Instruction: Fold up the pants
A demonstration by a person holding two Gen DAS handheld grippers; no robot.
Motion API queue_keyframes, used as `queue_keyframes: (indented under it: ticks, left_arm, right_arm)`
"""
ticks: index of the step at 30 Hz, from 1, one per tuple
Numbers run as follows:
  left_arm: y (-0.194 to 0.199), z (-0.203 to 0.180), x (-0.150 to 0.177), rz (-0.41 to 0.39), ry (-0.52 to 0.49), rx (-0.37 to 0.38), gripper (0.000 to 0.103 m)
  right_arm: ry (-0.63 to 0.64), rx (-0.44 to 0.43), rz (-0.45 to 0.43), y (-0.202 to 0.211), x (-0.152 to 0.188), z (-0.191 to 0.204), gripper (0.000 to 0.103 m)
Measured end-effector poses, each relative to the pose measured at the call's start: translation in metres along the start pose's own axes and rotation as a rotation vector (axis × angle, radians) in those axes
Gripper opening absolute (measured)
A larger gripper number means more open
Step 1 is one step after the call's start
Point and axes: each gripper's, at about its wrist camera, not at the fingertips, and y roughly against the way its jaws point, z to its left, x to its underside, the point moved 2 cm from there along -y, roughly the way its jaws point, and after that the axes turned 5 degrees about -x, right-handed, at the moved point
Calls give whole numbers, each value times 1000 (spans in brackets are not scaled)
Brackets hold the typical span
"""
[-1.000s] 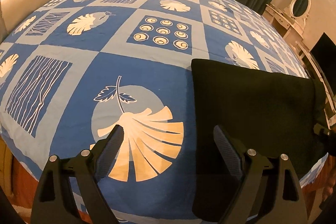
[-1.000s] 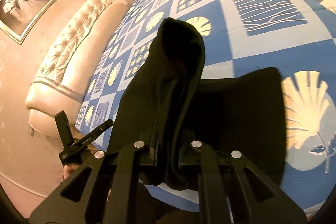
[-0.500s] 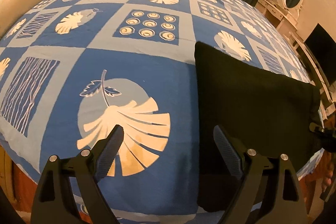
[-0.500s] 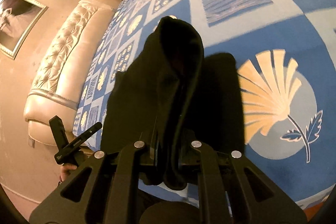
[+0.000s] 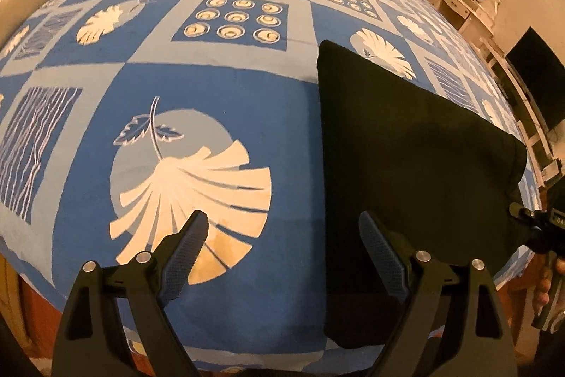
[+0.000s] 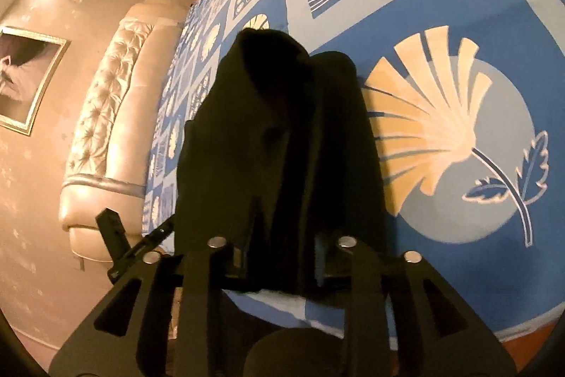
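My left claw hangs with its two black ribbed fingers spread wide apart and nothing between them, above the blue bedspread printed with cream fan-leaf and shell squares. In the left wrist view the folded black fabric pants lie flat on that bedspread and fill the right half of the frame, their straight left edge running from the middle top down to the bottom, just beside the right finger of this claw. At the far right edge of that view I can see part of the other gripper and the fingers of the hand that holds it, at the pants' right corner.

My right claw is opening. In the right wrist view a thick bunched fold of the pants stands between its jaws and rises up the centre of the frame; a gap shows on each side between cloth and pad, so I read the fold as sitting loose in the claw, not pinched. The large cream fan-leaf motif lies just to the right of the fold. At the left of the frame run the cream tufted headboard and a framed picture on the wall.
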Motion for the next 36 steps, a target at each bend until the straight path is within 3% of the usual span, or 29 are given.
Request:
queue_keyframes:
  ticks: [4, 7, 13, 17, 18, 20, 25, 29, 34, 36]
  left_arm:
    - [7, 6, 10, 30, 58, 39, 86]
    - [9, 5, 23, 72, 76, 69, 86]
    - [13, 5, 30, 70, 80, 27, 86]
    - [16, 11, 34, 73, 70, 1, 86]
    - [13, 12, 35, 91, 63, 4, 86]
    - [9, 12, 36, 109, 77, 24, 86]
    - [-2, 16, 33, 143, 116, 132, 86]
    - [-10, 24, 33, 137, 72, 261, 88]
    - [-6, 31, 35, 113, 71, 429, 89]
    - [-8, 31, 38, 110, 75, 454, 89]
  right_arm:
    - [-18, -47, 3, 13, 8, 0, 50]
    - [-26, -64, 16, 18, 11, -3, 55]
    - [-32, -42, -29, 28, 9, -8, 58]
    - [-45, -42, -44, 36, 7, -16, 72]
    - [-48, -15, -49, 37, 6, -19, 83]
    - [-55, 28, -52, 40, 5, -28, 86]
    - [-147, -88, 39, 22, 11, -50, 87]
    - [-136, -155, 63, 8, 7, -49, 91]
    - [-48, -150, 106, -7, 3, -38, 92]
    - [-23, -149, 121, -12, 2, -33, 92]
